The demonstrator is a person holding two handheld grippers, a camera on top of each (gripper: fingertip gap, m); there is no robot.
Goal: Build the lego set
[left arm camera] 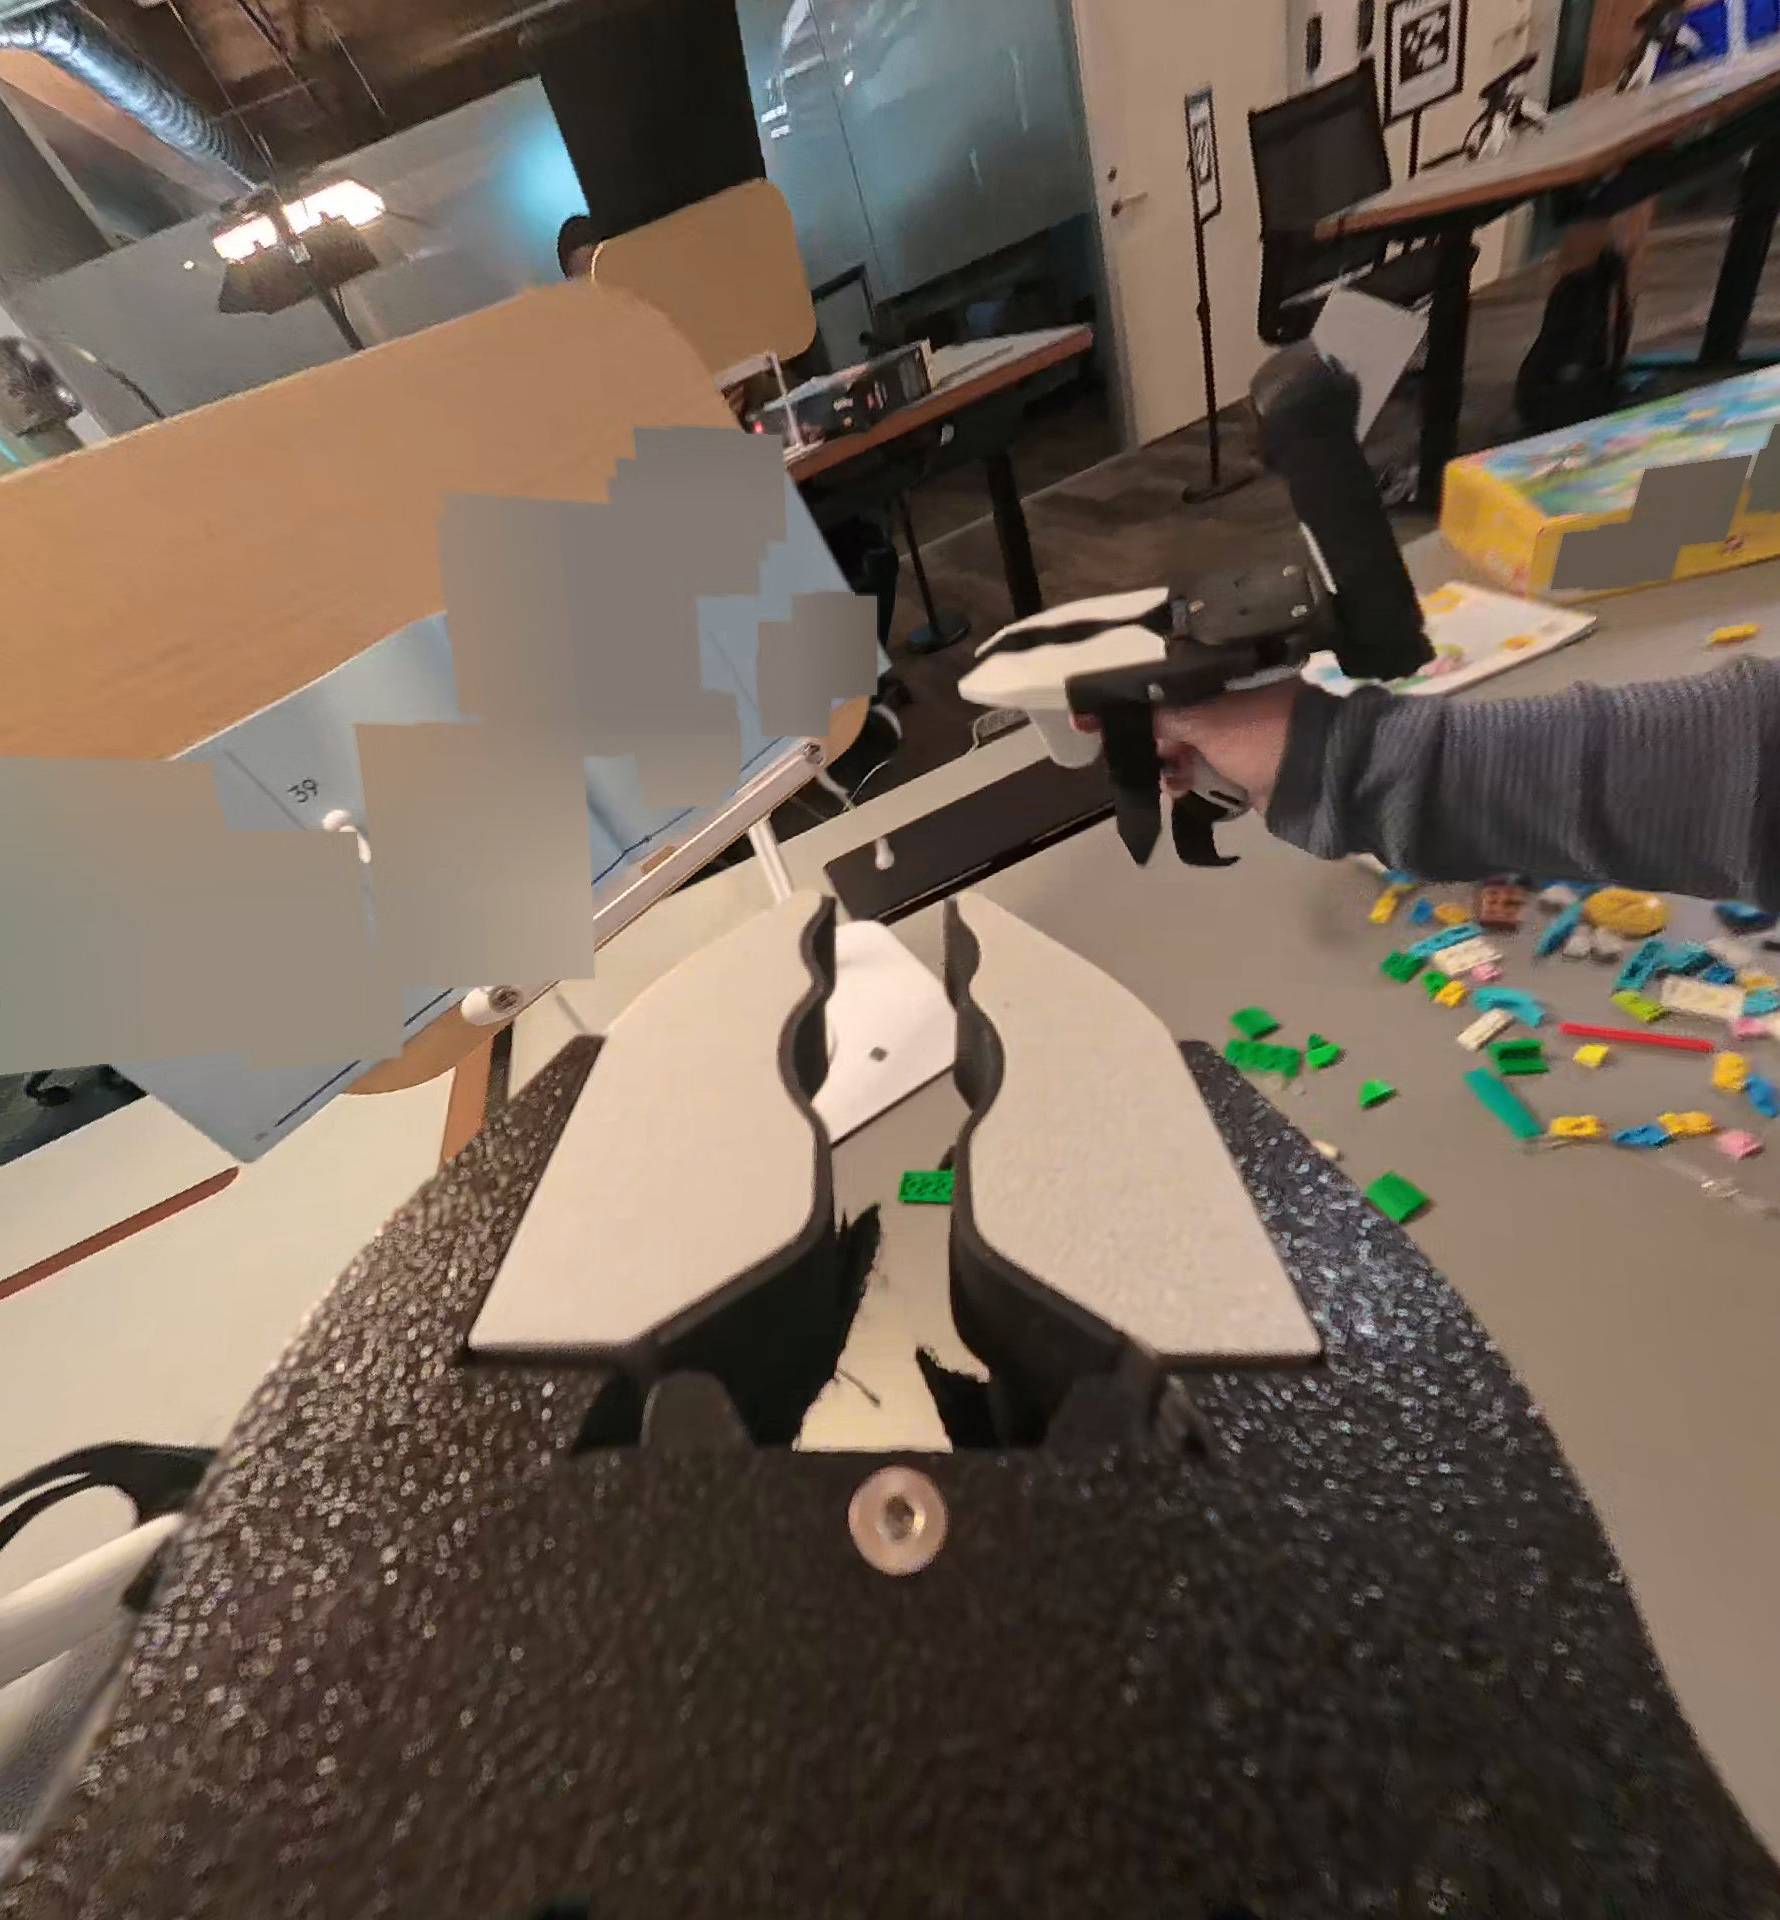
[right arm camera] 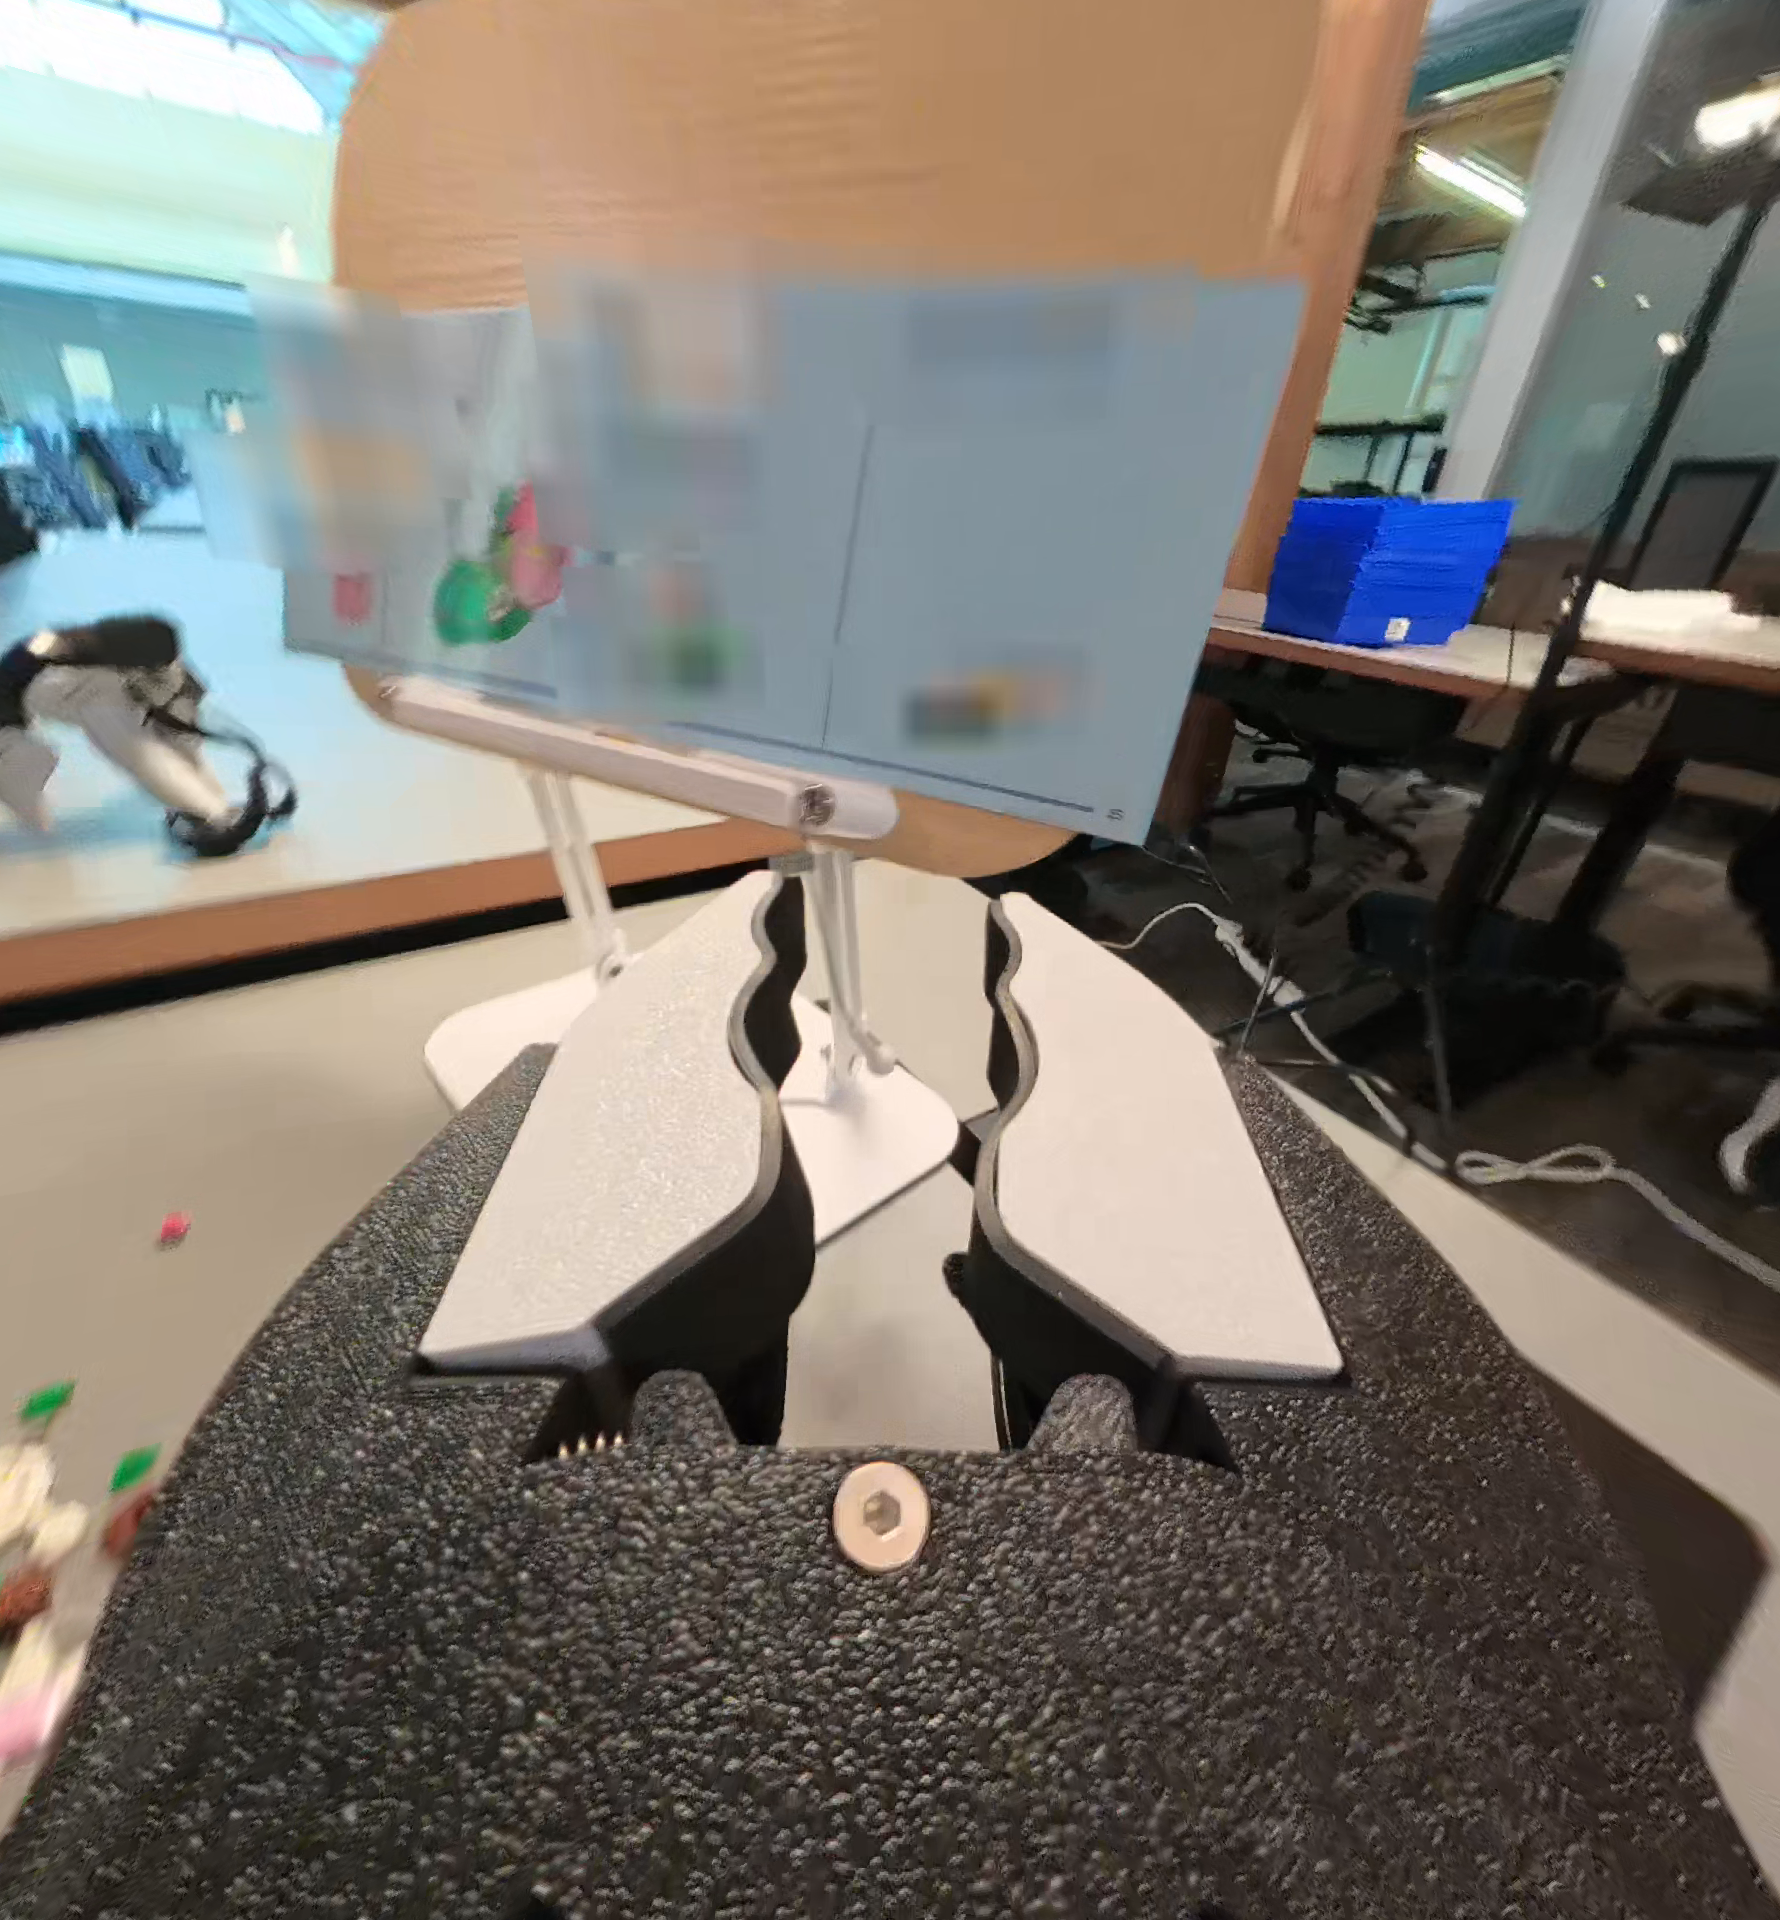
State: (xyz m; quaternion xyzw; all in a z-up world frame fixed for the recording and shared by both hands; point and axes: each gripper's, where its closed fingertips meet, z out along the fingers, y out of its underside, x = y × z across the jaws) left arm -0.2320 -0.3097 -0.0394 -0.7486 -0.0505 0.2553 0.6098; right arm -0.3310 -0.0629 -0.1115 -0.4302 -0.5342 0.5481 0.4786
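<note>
left gripper: jaws spread, nothing between them, lower centre of left wrist view
right gripper: jaws spread, empty; aimed at instruction booklet on white stand
lego pieces: loose scatter on grey table, right side of left wrist view; one green plate seen through the left jaw gap
handling: judged light, rigid, smooth plastic; small, may slip or skid
grip: pinch the flat side walls, not the studs
lego box: upper right, far off
</note>
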